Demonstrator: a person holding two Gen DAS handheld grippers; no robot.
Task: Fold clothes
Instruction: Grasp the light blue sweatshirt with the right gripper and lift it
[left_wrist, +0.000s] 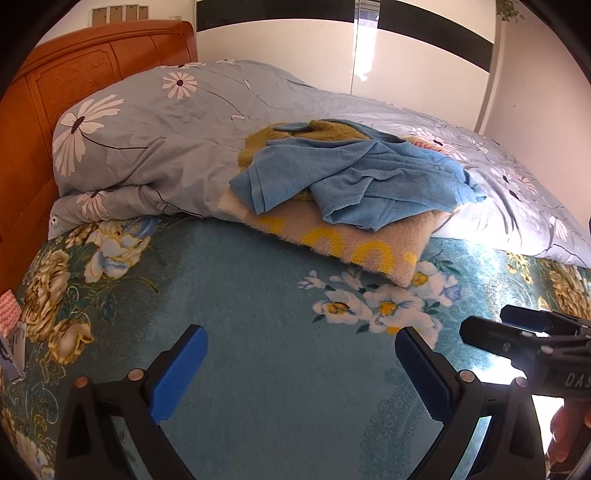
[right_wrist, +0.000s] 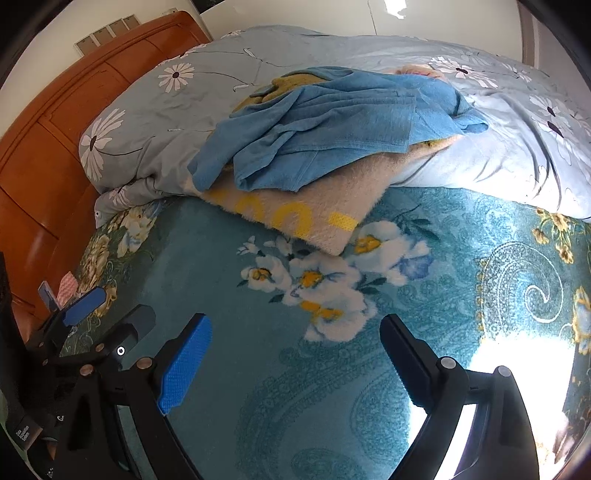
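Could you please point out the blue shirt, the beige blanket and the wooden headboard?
blue shirt (left_wrist: 369, 173): left wrist view, middle of the crumpled fabric.
beige blanket (right_wrist: 295, 199): right wrist view, fuzzy front part.
wooden headboard (left_wrist: 74, 74): left wrist view, carved panel.

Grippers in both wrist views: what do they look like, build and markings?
Both match: the left gripper and right gripper are black plastic frames with round metal pivot pins and two fingers carrying ribbed blue pads. The right one's body shows white letters "DAS". No cables or sleeves show.
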